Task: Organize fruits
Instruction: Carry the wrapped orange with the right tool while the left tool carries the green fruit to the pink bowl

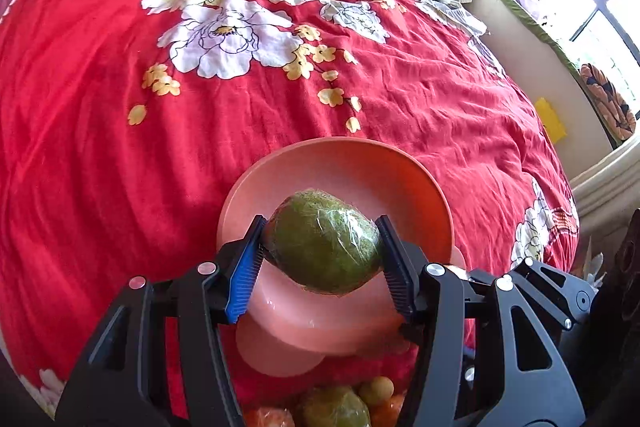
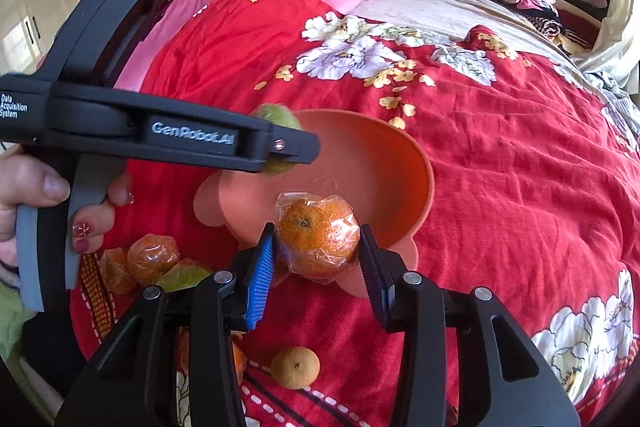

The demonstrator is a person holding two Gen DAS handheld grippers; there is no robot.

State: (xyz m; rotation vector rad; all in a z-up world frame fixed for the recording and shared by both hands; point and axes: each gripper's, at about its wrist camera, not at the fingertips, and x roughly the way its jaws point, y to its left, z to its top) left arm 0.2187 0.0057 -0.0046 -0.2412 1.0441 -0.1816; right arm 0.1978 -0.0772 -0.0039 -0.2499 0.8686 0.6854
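Two claws hang over the pink bowl (image 1: 424, 195) on the bed (image 1: 100, 155), the left claw (image 1: 320, 259) clamping a wrapped green fruit (image 1: 324, 241) and the right claw (image 2: 318, 259) a wrapped orange (image 2: 316, 231), seemingly to drop them in.

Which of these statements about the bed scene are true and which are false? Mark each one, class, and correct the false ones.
1. The left tongs hold a green fruit wrapped in clear film. True.
2. The right tongs hold a banana. False: they hold a wrapped orange.
3. The pink bowl already holds several fruits. False: its inside looks bare, and both fruits are held over it.
4. The bowl sits on a red bedspread with white flowers. True.
5. More fruit lies on the bed near the bowl, including an unwrapped yellowish fruit. True.
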